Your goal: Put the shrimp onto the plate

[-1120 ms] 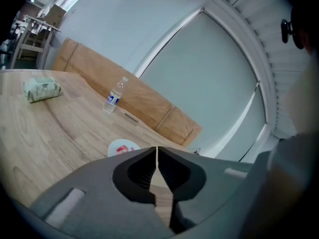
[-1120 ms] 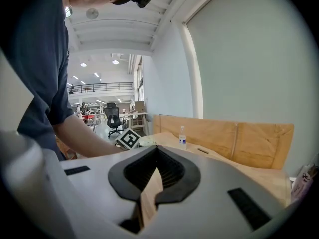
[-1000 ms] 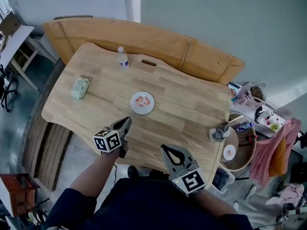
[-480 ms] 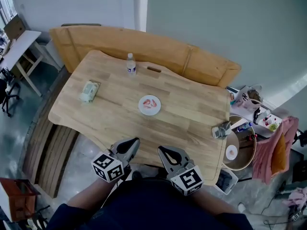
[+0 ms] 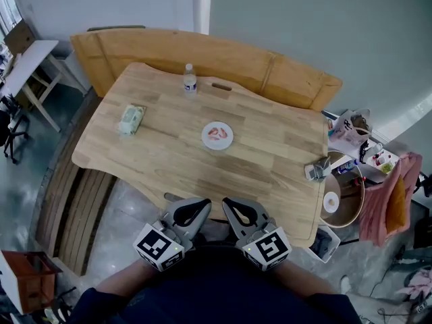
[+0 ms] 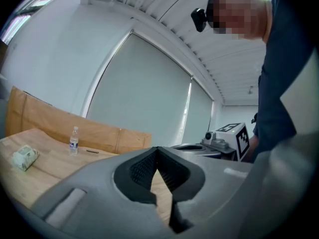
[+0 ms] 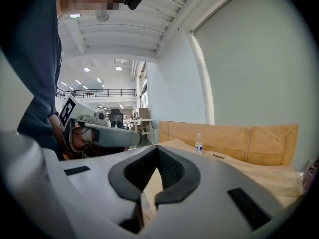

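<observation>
A small white plate [image 5: 227,142] lies in the middle of the wooden table [image 5: 169,154], and a pink shrimp [image 5: 216,133] lies on it. Both grippers hang close to the person's body, short of the table's near edge and well away from the plate. My left gripper [image 5: 204,205] [image 6: 158,148] is shut with nothing between its jaws. Beside it my right gripper [image 5: 227,203] [image 7: 157,147] is shut too, and also holds nothing. The two point side by side toward the table.
A water bottle [image 5: 190,81] [image 6: 74,139] [image 7: 199,144] stands at the table's far edge, beside a small dark slot [image 5: 221,86]. A green packet [image 5: 131,119] [image 6: 25,157] lies at the left. A grey object [image 5: 316,171] sits on the right edge, above a round basket [image 5: 351,208]. A wooden bench [image 5: 270,73] runs behind.
Both grippers have drawn back from over the table's near edge toward the person's body and come together. The plate with the shrimp has stayed put.
</observation>
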